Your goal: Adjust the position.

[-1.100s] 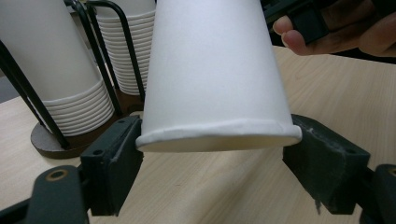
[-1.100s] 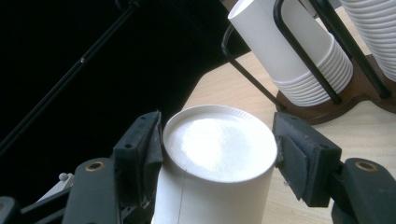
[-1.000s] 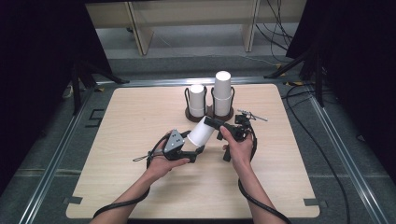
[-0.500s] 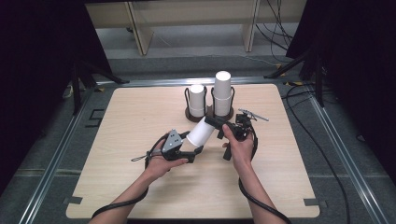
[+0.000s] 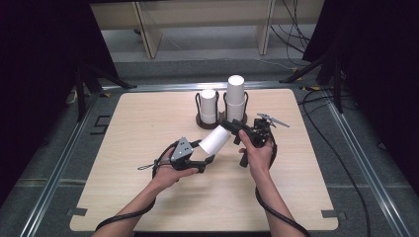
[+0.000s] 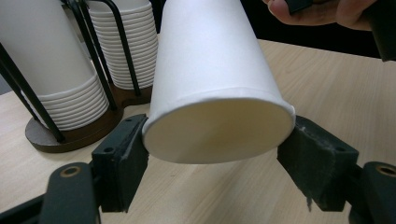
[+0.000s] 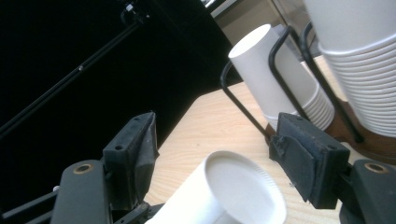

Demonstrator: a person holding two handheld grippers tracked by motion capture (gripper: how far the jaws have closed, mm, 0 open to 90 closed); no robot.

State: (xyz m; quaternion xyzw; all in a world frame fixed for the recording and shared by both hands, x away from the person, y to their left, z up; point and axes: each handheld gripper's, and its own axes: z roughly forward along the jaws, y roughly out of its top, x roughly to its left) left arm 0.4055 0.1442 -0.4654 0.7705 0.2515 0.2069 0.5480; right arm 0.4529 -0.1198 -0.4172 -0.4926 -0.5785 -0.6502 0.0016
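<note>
A white paper cup (image 5: 216, 139) hangs tilted above the table between both hands. My left gripper (image 5: 203, 151) is shut on its wide rim. In the left gripper view the cup (image 6: 215, 70) is squeezed into an oval between the two pads (image 6: 122, 154), and these jaws have just been closing. My right gripper (image 5: 231, 129) stands open around the cup's small end. In the right gripper view the recessed base of the cup (image 7: 243, 186) lies between the jaws with a gap on each side. These jaws have just been opening.
Behind the hands stands a dark round holder (image 5: 221, 121) with black wire loops. It carries two stacks of white cups, a shorter one (image 5: 208, 104) and a taller one (image 5: 235, 95). The light wooden table (image 5: 148, 113) has bare room to the left and in front.
The right gripper's jaws stand wider around the cup's small end than before. The cup and both hands have barely shifted.
</note>
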